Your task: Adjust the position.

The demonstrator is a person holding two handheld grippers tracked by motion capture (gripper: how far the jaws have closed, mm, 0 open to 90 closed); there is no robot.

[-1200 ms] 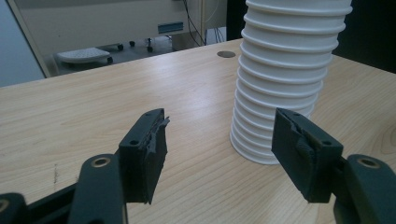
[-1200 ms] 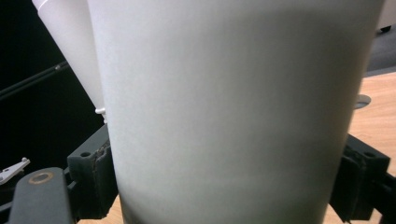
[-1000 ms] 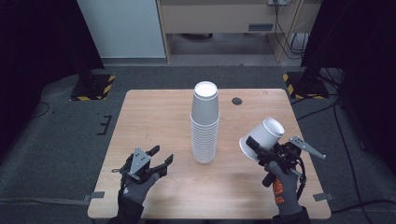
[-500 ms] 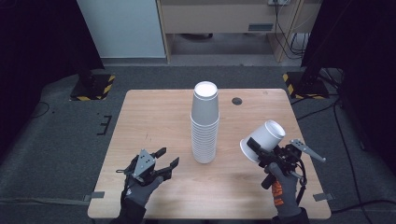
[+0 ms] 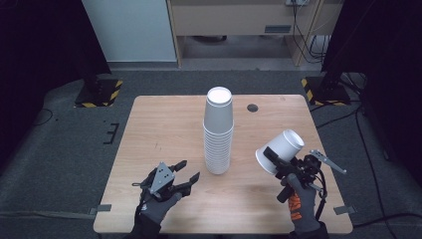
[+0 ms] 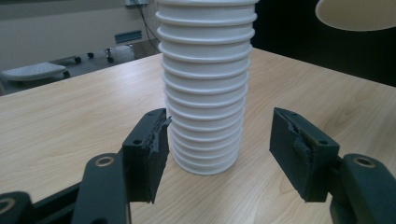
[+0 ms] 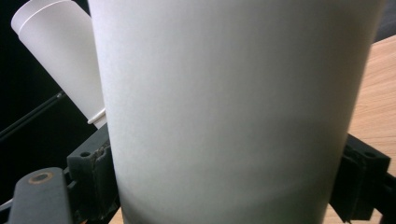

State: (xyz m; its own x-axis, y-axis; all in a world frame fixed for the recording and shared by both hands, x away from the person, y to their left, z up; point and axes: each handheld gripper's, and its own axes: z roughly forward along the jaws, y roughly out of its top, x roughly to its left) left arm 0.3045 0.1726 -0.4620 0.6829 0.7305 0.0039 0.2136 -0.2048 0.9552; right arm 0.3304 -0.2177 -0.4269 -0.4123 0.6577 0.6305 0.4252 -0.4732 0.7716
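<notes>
— What's the surface?
— A light wooden table (image 5: 164, 124) with a small dark round spot (image 5: 253, 107) near its far edge.
— And on it?
— A tall stack of white cups (image 5: 218, 130), upside down, standing upright about the middle, just nearer than the spot.

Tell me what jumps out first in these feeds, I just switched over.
The tall stack of white cups stands upside down at the table's middle. To its right, the right gripper holds a single cup tilted above the table, jaws clamped on its sides. The left gripper waits open near the front edge, aimed at the stack's base.
</notes>
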